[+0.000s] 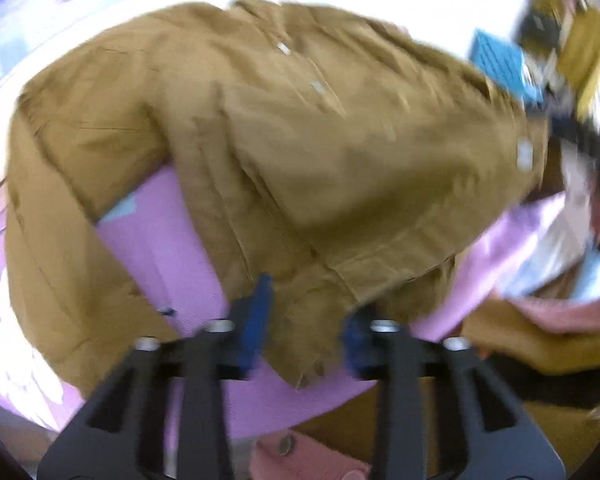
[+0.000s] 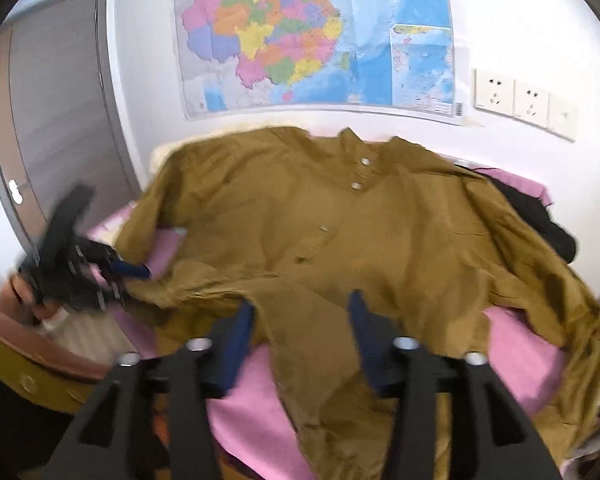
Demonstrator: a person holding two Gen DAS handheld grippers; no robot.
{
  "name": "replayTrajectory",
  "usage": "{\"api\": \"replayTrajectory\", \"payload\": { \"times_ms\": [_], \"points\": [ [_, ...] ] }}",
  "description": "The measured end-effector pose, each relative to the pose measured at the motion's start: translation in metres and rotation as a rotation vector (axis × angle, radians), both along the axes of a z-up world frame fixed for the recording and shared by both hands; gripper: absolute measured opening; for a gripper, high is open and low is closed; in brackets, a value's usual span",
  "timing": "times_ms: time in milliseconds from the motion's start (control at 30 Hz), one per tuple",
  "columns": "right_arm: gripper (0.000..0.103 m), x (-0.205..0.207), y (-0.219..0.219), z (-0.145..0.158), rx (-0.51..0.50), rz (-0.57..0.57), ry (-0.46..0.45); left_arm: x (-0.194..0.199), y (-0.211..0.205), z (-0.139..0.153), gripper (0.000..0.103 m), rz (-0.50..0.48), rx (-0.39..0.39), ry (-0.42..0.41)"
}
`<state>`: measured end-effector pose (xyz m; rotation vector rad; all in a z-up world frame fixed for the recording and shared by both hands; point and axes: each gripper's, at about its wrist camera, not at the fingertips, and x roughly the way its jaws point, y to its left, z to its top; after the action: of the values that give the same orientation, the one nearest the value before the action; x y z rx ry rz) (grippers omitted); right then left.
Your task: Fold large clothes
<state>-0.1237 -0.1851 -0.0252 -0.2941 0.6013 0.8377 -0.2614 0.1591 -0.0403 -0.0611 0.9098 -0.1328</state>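
A large mustard-brown button shirt (image 2: 340, 232) lies spread face up on a pink sheet (image 2: 520, 360), collar toward the wall. My right gripper (image 2: 302, 320) is open, its blue fingers either side of the lower front panel. My left gripper (image 1: 308, 316) is open over the shirt's (image 1: 300, 140) lower corner; the cloth lies between its fingers. It also shows in the right wrist view (image 2: 134, 270) at the shirt's left edge. The left wrist view is blurred.
A map (image 2: 316, 36) and wall sockets (image 2: 512, 98) are on the wall behind the bed. A grey door (image 2: 56, 140) stands at left. A dark garment (image 2: 540, 216) lies at the bed's right. Pink clothing (image 1: 560, 312) and clutter (image 1: 540, 60) lie at the side.
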Motion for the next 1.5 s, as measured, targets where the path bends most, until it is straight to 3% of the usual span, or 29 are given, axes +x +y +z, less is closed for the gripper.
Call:
{"api": "replayTrajectory", "payload": {
  "times_ms": [67, 100, 133, 167, 200, 267, 367, 500, 600, 633, 833, 933, 1000, 1033, 1100, 1167, 1267, 1300, 1400, 1433, 1467, 1500],
  "points": [
    [0.073, -0.007, 0.0, -0.016, -0.099, -0.036, -0.068, -0.004, 0.011, 0.016, 0.021, 0.056, -0.028, -0.06],
    [0.077, -0.01, 0.0, -0.023, -0.142, -0.067, -0.102, -0.005, 0.015, 0.02, 0.028, 0.068, -0.039, -0.079],
    [0.085, -0.013, -0.006, -0.033, -0.188, -0.112, -0.141, -0.006, 0.017, 0.023, 0.036, 0.074, -0.05, -0.093],
    [0.088, -0.016, -0.015, -0.041, -0.199, -0.166, -0.158, -0.005, 0.016, 0.022, 0.056, 0.086, -0.037, -0.098],
    [0.088, -0.016, -0.023, -0.045, -0.19, -0.19, -0.145, -0.005, 0.014, 0.017, 0.068, 0.113, 0.018, -0.098],
    [0.088, -0.021, -0.041, -0.057, -0.182, -0.232, -0.096, -0.002, 0.006, 0.0, 0.069, 0.123, 0.11, -0.065],
    [0.088, -0.031, -0.066, -0.066, -0.157, -0.268, -0.038, 0.004, 0.006, -0.029, 0.066, 0.129, 0.13, -0.002],
    [0.089, -0.038, -0.089, -0.072, -0.143, -0.344, -0.039, 0.006, 0.009, -0.047, 0.063, 0.148, 0.167, 0.012],
    [0.09, -0.036, -0.098, -0.081, -0.136, -0.365, -0.003, 0.008, 0.019, -0.04, 0.037, 0.151, 0.063, 0.003],
    [0.09, -0.037, -0.096, -0.082, -0.149, -0.365, -0.006, 0.007, 0.025, -0.036, 0.033, 0.165, 0.034, -0.008],
    [0.089, -0.041, -0.092, -0.081, -0.167, -0.408, -0.113, 0.001, 0.046, -0.003, 0.027, 0.201, -0.071, -0.061],
    [0.078, -0.031, -0.099, -0.076, -0.122, -0.429, -0.132, 0.001, 0.048, 0.014, 0.027, 0.208, -0.068, -0.096],
    [0.049, -0.015, -0.103, -0.071, -0.081, -0.444, -0.099, 0.004, 0.049, 0.021, 0.029, 0.208, -0.085, -0.097],
    [0.028, -0.01, -0.105, -0.068, -0.033, -0.422, -0.055, 0.007, 0.047, 0.021, 0.033, 0.212, -0.097, -0.088],
    [0.013, -0.002, -0.11, -0.052, 0.082, -0.409, -0.018, 0.011, 0.043, 0.018, 0.051, 0.24, -0.053, -0.08],
    [0.011, 0.006, -0.12, -0.023, 0.234, -0.375, 0.053, 0.011, 0.039, 0.015, 0.05, 0.273, 0.056, -0.087],
    [0.011, 0.001, -0.122, 0.028, 0.272, -0.34, 0.004, 0.006, 0.044, 0.026, 0.038, 0.318, 0.107, -0.121],
    [0.011, -0.006, -0.116, 0.044, 0.24, -0.329, -0.048, 0.001, 0.047, 0.036, 0.039, 0.34, 0.135, -0.16],
    [0.012, -0.024, -0.089, 0.063, 0.017, -0.381, -0.283, -0.015, 0.046, 0.067, 0.046, 0.368, 0.238, -0.271],
    [0.013, -0.022, -0.088, 0.062, 0.002, -0.395, -0.286, -0.018, 0.046, 0.072, 0.049, 0.378, 0.268, -0.289],
    [0.02, -0.017, -0.089, 0.055, -0.013, -0.413, -0.267, -0.017, 0.045, 0.072, 0.057, 0.39, 0.31, -0.283],
    [0.026, -0.009, -0.088, 0.038, -0.073, -0.436, -0.241, -0.015, 0.045, 0.067, 0.058, 0.387, 0.326, -0.265]
  ]
}}
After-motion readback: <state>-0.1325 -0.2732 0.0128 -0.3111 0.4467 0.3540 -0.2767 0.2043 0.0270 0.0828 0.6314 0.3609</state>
